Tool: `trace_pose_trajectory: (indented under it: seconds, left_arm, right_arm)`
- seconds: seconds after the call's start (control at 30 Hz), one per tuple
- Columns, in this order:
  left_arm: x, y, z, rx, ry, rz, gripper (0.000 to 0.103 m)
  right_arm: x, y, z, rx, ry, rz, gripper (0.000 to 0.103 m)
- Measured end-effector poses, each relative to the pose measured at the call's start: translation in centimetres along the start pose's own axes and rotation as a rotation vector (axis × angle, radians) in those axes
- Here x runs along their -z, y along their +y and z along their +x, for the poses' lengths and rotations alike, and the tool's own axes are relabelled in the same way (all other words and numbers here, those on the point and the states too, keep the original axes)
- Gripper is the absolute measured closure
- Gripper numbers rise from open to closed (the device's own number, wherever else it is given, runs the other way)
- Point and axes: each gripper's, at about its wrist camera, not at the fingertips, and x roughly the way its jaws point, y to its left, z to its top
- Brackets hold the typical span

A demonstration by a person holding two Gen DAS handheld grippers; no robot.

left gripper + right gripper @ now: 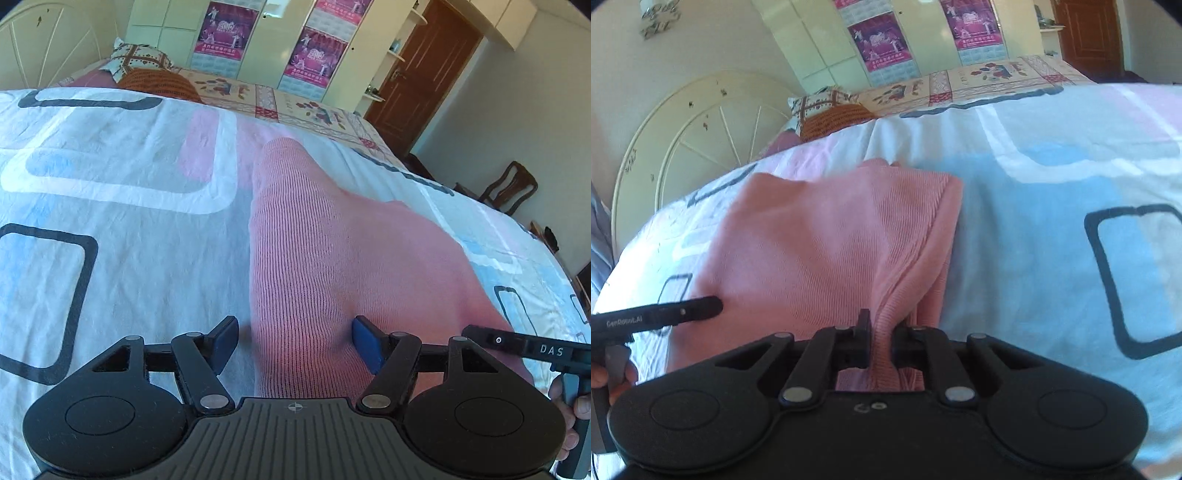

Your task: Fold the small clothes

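A pink ribbed knit garment lies on the bed's white patterned cover, with one long part stretched away from me. My left gripper is open, its blue pads either side of the garment's near end without closing on it. In the right wrist view the pink garment lies partly folded. My right gripper is shut on a bunched edge of the pink garment and holds it up slightly. Each gripper shows at the edge of the other's view, the right one and the left one.
A patterned pillow and an orange knit item lie at the head of the bed by the white headboard. Wardrobes with posters stand behind. A brown door and a wooden chair are at the right.
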Motion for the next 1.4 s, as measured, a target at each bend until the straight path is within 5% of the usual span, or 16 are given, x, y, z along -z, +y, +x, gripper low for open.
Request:
trace_pose_trajectory:
  seconds: [0.17, 0.27, 0.47, 0.57, 0.63, 0.73, 0.93, 1.1, 1.2, 1.3, 1.4]
  left_arm:
    - [0.4, 0.7, -0.2, 0.008, -0.002, -0.002, 0.035]
    - [0.5, 0.8, -0.2, 0.008, -0.005, -0.005, 0.035]
    - [1.1, 1.2, -0.4, -0.004, -0.013, -0.026, 0.026]
    - [1.7, 0.2, -3.3, -0.018, -0.065, 0.023, 0.027]
    - [2.6, -0.2, -4.7, -0.036, -0.069, 0.056, 0.032]
    - [4.2, 0.0, -5.1, -0.067, -0.042, 0.070, 0.032]
    - [5.8, -0.1, -5.3, -0.158, -0.033, 0.173, 0.032]
    - [2.6, -1.3, -7.1, -0.082, -0.151, 0.193, 0.033]
    - [-1.3, -3.0, -5.5, -0.012, -0.187, 0.223, 0.051]
    - [-4.4, -4.3, -1.8, 0.055, -0.156, 0.241, 0.052]
    - [-5.3, -4.4, 3.2, -0.039, -0.070, 0.317, 0.055]
  right_arm:
    - [-0.5, 0.1, -0.7, 0.015, -0.048, -0.006, 0.080]
    - [-1.1, 0.2, -0.3, 0.026, -0.043, -0.046, 0.093]
    - [-0.7, -0.2, 0.6, 0.050, -0.003, -0.069, 0.094]
    - [-0.3, 0.3, -2.2, 0.078, -0.046, -0.042, 0.082]
    - [0.7, 0.7, -4.5, 0.051, -0.063, -0.047, 0.089]
    - [2.6, 1.2, -6.3, 0.039, -0.035, -0.068, 0.081]
    - [5.6, 0.5, -5.3, 0.103, 0.051, -0.045, 0.087]
    - [2.4, 1.9, -7.2, 0.111, -0.105, -0.105, 0.089]
    - [-1.3, 2.2, -5.3, 0.124, -0.147, -0.121, 0.093]
    - [-4.3, 2.6, -1.8, 0.137, -0.131, -0.137, 0.095]
    - [-5.6, 2.7, 2.5, 0.188, -0.062, -0.168, 0.096]
